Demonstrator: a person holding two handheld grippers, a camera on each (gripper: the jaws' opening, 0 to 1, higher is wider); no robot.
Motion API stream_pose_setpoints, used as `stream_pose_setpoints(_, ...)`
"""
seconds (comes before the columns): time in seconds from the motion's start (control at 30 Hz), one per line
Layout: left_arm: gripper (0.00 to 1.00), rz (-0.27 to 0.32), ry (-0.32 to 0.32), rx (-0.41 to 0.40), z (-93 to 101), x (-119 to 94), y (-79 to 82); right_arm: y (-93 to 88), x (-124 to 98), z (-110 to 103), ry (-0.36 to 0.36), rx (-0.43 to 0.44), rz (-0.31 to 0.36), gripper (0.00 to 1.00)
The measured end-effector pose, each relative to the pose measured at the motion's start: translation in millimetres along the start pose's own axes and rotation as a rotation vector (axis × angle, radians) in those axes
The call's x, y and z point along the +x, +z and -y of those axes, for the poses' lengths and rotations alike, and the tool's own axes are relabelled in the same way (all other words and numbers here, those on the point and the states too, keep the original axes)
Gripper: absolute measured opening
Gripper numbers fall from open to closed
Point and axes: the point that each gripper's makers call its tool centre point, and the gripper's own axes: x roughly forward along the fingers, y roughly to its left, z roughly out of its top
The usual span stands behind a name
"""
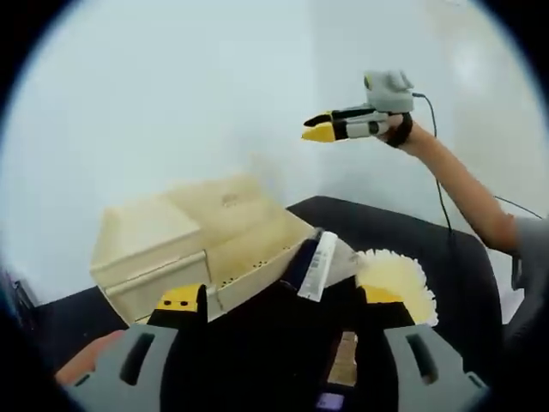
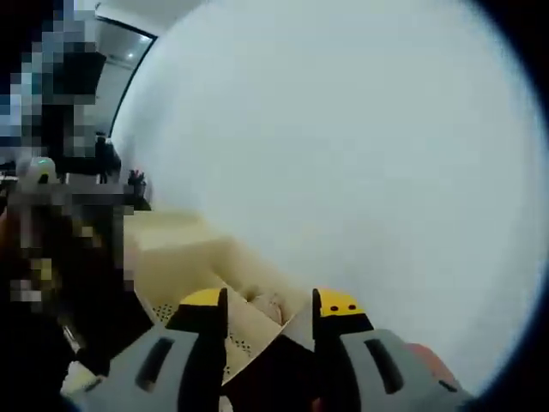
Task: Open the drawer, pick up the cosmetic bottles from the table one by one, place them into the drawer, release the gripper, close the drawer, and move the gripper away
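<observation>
A pale wooden drawer box [image 1: 146, 236] stands on a black table [image 1: 386, 227], with its drawer [image 1: 257, 245] pulled out. A dark cosmetic bottle with a white label [image 1: 317, 266] lies tilted at the drawer's right corner, ahead of my left gripper [image 1: 281, 299]. The left jaws stand wide apart and do not appear to touch the bottle. My right gripper [image 1: 319, 130], held in a hand, hovers high above the table at the back right. In the right gripper view, my right gripper [image 2: 270, 307] is partly open with nothing between its jaws, above the drawer [image 2: 232, 339].
A cream, ribbed, fan-shaped item [image 1: 399, 279] lies by my left gripper's right jaw. A pale wall rises behind the box. The person's arm [image 1: 467, 193] reaches in from the right. Something pale pink [image 2: 270, 305] lies inside the drawer.
</observation>
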Motion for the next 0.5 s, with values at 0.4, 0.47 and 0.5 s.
stream_pose_setpoints(0.4, 0.70, -0.004, -0.036, 0.020, 7.8, -1.4, 3.9, -34.9, -26.4, -0.4, 0.016, 0.050, -0.009, 0.43)
stream_pose_setpoints(0.47, 0.70, -0.005, -0.041, 0.016, 7.8, -0.7, 2.9, -42.3, -26.0, -3.7, 0.034, 0.072, -0.007, 0.43)
stream_pose_setpoints(0.5, 0.70, -0.006, -0.041, 0.013, 7.1, -0.1, 1.8, -47.1, -25.6, -6.5, 0.047, 0.084, -0.014, 0.43)
